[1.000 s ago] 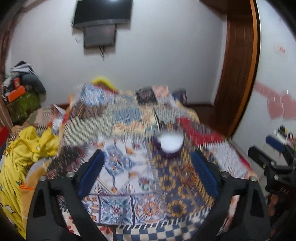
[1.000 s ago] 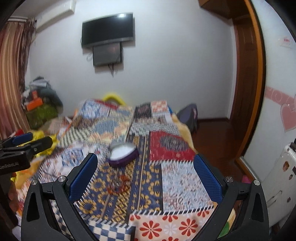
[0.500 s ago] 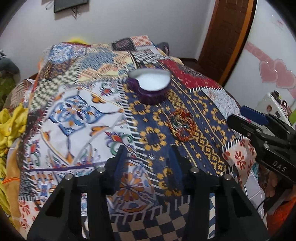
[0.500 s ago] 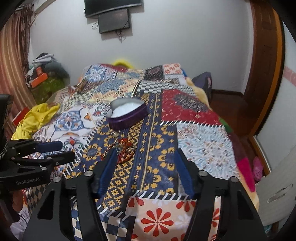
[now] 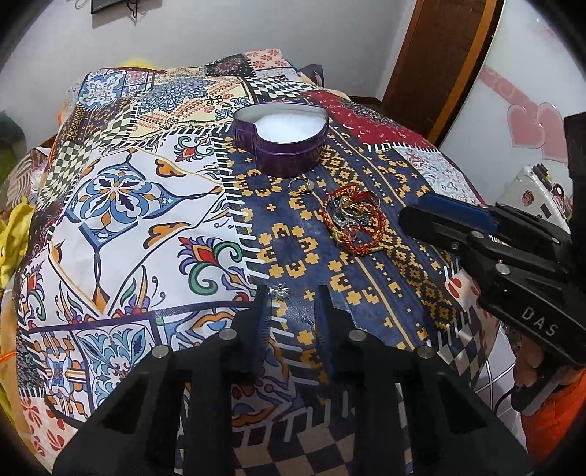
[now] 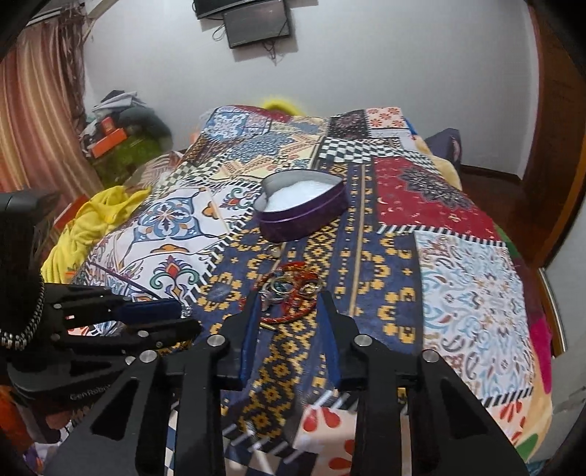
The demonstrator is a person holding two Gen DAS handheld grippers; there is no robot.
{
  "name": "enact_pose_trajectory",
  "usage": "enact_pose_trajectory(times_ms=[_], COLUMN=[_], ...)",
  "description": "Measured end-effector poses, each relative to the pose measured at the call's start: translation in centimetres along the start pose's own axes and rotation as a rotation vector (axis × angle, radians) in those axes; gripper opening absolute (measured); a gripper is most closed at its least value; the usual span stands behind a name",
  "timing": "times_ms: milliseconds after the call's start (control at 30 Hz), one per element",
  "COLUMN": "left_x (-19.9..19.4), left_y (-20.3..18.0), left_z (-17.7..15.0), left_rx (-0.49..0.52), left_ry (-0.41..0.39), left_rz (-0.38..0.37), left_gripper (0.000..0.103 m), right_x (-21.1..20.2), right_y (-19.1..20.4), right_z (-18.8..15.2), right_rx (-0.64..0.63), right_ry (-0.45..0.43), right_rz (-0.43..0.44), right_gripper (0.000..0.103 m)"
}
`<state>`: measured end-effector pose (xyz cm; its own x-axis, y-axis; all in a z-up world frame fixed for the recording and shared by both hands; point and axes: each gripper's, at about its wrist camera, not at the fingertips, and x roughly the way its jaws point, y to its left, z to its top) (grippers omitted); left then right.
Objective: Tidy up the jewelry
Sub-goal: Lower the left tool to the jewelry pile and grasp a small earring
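Note:
A purple heart-shaped tin [image 5: 282,146] [image 6: 304,212] with a white lining stands open on the patchwork bedspread [image 5: 121,205]. In front of it lie a gold ring [image 5: 300,185] and a pile of red and gold bracelets and rings [image 5: 353,219] [image 6: 289,293]. My left gripper [image 5: 292,293] [image 6: 186,316] hovers low with its jaws closing. A small silver trinket [image 5: 280,292] lies between its tips, and the pads do not press it. My right gripper [image 6: 288,298] [image 5: 414,214] is closing too. The near edge of the bracelet pile sits between its tips, ungripped.
A yellow cloth [image 6: 99,212] is bunched at the bed's left edge, with a heap of clutter [image 6: 117,128] and a striped curtain [image 6: 33,110] behind it. A screen [image 6: 256,22] hangs on the far wall. A wooden door [image 5: 439,55] and a white suitcase [image 5: 538,190] stand to the right.
Both grippers have sunk toward the bedspread and tipped downward. Their jaws have narrowed from wide apart to a small gap. The jewelry and tin now fill more of each view.

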<state>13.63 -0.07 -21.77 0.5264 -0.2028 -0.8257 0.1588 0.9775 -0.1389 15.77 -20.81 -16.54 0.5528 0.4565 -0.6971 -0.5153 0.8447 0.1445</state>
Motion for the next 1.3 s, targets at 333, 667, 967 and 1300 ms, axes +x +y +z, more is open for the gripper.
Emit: enact_pose_trajectory(times_ms=[333,667,967,1300], left_x=[0.6,0.8,1.2,1.6], left_y=[1.2,1.5,1.9,1.9], left_z=[0.9,1.0,1.3,1.5], left_rx=[-0.065,-0.073,-0.075,-0.08], left_ry=[0.009,-0.001,-0.005,-0.021], left_rz=[-0.022,-0.017,-0.021,-0.009], left_gripper=[0.015,0.015,0.015,0.01], right_x=[2.1,4.1,4.8,5.1], right_y=[1.0,0.7,0.8,0.6], right_z=[0.2,0.2,0.5,0.7], right_rx=[-0.005,0.028,0.015,0.008], right_ry=[0.048,0.109,0.122,0.128], right_rz=[0.078,0.068,0.03,0.031], right_gripper=[0.02,0.02,0.02,0.011])
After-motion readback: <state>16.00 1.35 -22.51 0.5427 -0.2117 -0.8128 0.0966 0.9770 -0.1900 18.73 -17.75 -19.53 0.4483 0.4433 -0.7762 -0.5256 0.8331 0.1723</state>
